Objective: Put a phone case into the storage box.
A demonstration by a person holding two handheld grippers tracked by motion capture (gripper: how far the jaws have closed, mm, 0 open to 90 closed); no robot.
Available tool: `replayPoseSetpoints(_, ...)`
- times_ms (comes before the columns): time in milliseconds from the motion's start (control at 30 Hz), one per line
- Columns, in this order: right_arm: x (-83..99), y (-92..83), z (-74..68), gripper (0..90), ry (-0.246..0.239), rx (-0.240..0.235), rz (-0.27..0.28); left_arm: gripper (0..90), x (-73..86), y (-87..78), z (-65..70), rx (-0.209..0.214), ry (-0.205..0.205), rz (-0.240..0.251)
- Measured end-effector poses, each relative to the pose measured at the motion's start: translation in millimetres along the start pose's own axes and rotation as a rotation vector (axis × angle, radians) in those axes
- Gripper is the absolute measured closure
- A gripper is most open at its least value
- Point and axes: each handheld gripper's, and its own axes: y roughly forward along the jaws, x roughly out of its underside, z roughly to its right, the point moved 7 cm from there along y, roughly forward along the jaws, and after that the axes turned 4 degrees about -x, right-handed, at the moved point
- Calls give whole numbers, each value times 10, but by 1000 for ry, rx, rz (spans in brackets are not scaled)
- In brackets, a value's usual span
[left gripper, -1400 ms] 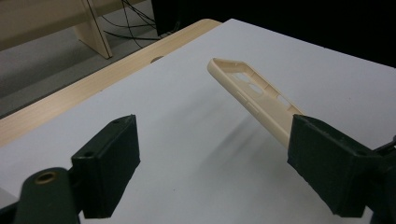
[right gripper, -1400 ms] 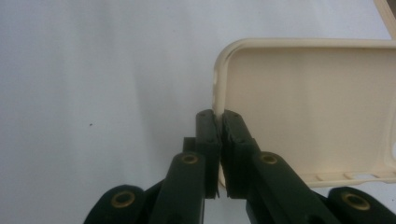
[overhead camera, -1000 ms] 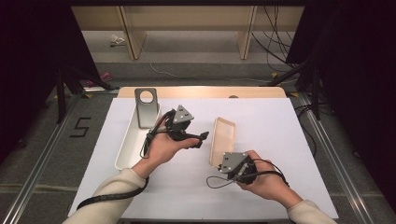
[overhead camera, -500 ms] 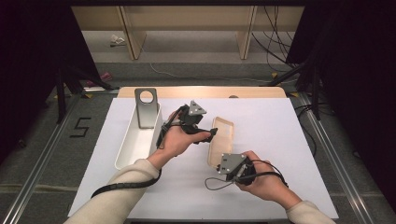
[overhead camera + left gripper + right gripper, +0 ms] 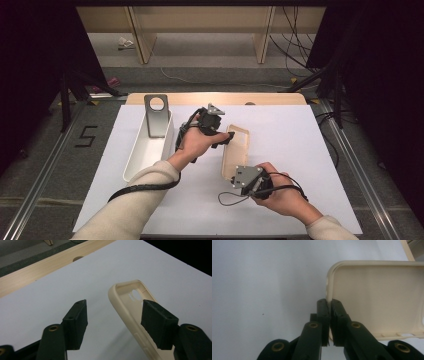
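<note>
The cream phone case [image 5: 235, 152] lies open side up on the white table sheet [image 5: 310, 150], right of the white tray [image 5: 142, 150] with the grey metal stand [image 5: 156, 116] at its far end. My right gripper [image 5: 329, 305] is clenched on the case's near rim, the thin wall pinched tight between both pads. My left gripper [image 5: 113, 317] has just been closing at the far end of the case, one side wall now between its jaws, but the pads [image 5: 76, 321] are not pressing on it yet, so it grasps nothing.
</note>
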Motion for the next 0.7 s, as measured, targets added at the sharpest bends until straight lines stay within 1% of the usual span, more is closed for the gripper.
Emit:
replayPoseSetpoints(333,-18,-1,-17,870,-7,2,0,478,-14,48,-62,-4,-33,-22)
replayPoseSetpoints(433,-23,-2,-18,870,-10,4,1,512,-15,60,-55,5,-43,-27)
replayPoseSetpoints(533,-24,-4,-17,870,-13,8,0,555,-13,69,-43,11,-69,-37)
replayPoseSetpoints(700,-29,-10,-20,870,-15,11,0,615,-21,81,-9,22,-85,-40)
